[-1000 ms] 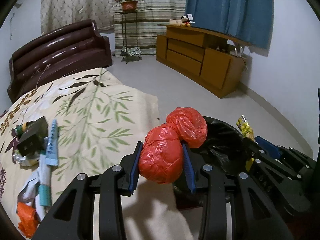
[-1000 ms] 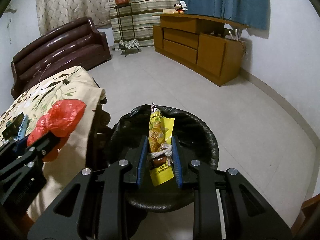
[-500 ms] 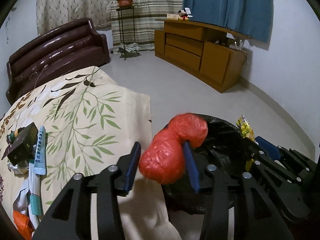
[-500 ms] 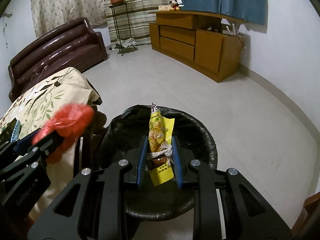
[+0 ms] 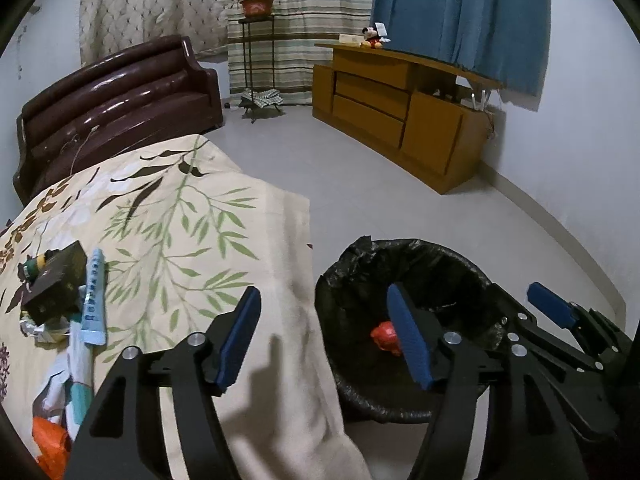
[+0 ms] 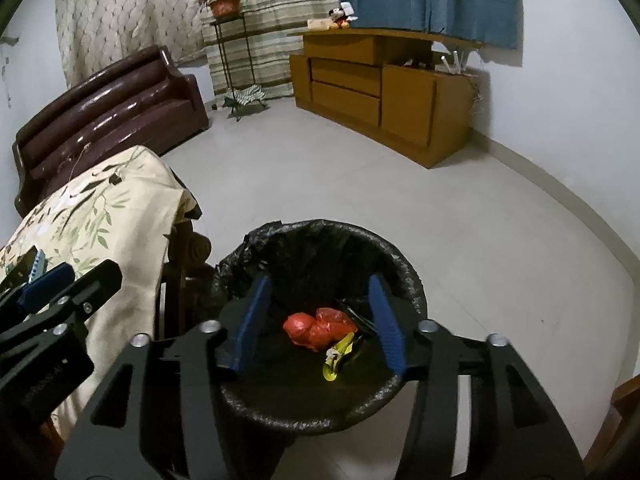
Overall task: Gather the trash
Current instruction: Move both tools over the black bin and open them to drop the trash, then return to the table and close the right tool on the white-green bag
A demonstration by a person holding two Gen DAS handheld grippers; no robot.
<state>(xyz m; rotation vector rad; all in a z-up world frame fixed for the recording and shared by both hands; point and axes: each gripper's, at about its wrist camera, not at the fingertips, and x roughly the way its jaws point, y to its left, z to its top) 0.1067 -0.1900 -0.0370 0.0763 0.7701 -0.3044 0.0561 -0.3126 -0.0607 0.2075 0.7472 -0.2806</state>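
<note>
A round bin with a black liner [image 6: 404,276] [image 5: 460,256] stands on the floor beside the table. Inside it lie a crumpled red plastic bag [image 6: 320,326] [image 5: 386,336] and a yellow snack wrapper [image 6: 338,356]. My right gripper [image 6: 320,318] hangs over the bin mouth, its jaws opening with nothing between them. My left gripper [image 5: 326,336] hovers over the table edge and the bin's left rim, jaws also opening and empty. More trash sits on the table at the left: a dark box [image 5: 54,282], a pale blue tube [image 5: 92,300] and an orange bag [image 5: 50,448].
The table carries a leaf-patterned cloth [image 5: 172,232]. A dark brown sofa [image 5: 116,100] stands behind it, a wooden cabinet [image 5: 400,108] along the right wall, and a plant stand [image 5: 256,40] by the curtains. Pale tiled floor [image 6: 360,192] stretches beyond the bin.
Both grippers opened. The red bag dropped from the left gripper and the yellow wrapper from the right one; both now lie in the bin.
</note>
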